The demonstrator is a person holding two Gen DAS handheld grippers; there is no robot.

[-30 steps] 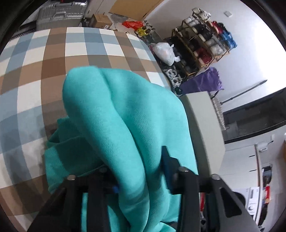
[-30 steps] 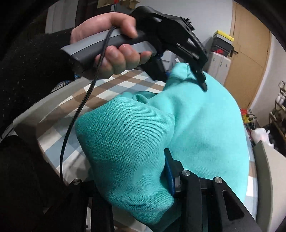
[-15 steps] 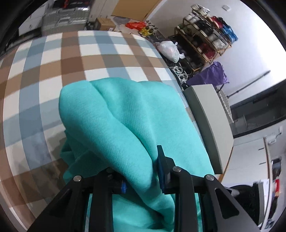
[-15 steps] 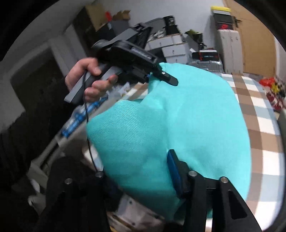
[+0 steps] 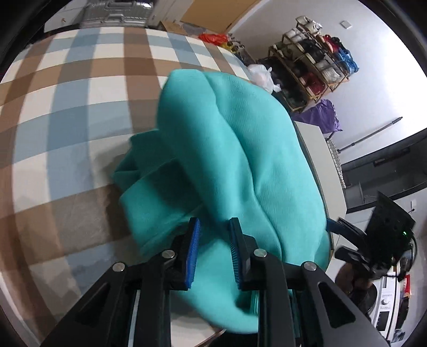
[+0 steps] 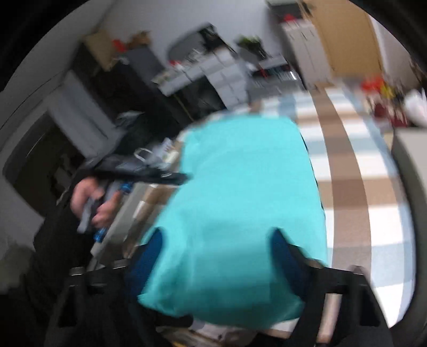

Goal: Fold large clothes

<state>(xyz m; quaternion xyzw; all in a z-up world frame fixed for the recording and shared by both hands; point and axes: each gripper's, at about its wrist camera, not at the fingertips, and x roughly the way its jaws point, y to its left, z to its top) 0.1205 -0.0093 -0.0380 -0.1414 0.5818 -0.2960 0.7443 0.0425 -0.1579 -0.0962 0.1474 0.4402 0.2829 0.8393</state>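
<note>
A large teal garment (image 5: 226, 160) lies bunched on the checked tablecloth (image 5: 66, 106), hanging over the near table edge. My left gripper (image 5: 212, 253) sits just above its near part, jaws slightly apart with nothing between the blue pads (image 5: 193, 251). In the blurred right wrist view the teal garment (image 6: 240, 208) lies between the wide-open fingers (image 6: 283, 251) of my right gripper (image 6: 216, 253), which do not pinch it. The left gripper (image 6: 149, 176) appears there at the left, held in a hand. The right gripper (image 5: 355, 240) shows at the right in the left wrist view.
A grey cabinet (image 5: 323, 165) stands right of the table. A shoe rack (image 5: 315, 64), a purple cloth (image 5: 320, 117) and bags sit beyond it. A silver suitcase (image 5: 114, 10) is past the far edge. Dark shelving (image 6: 120, 80) is at the left.
Both grippers have let go of the teal garment, which has dropped onto the table. The left gripper pulled back toward the near edge. The right jaws opened wide.
</note>
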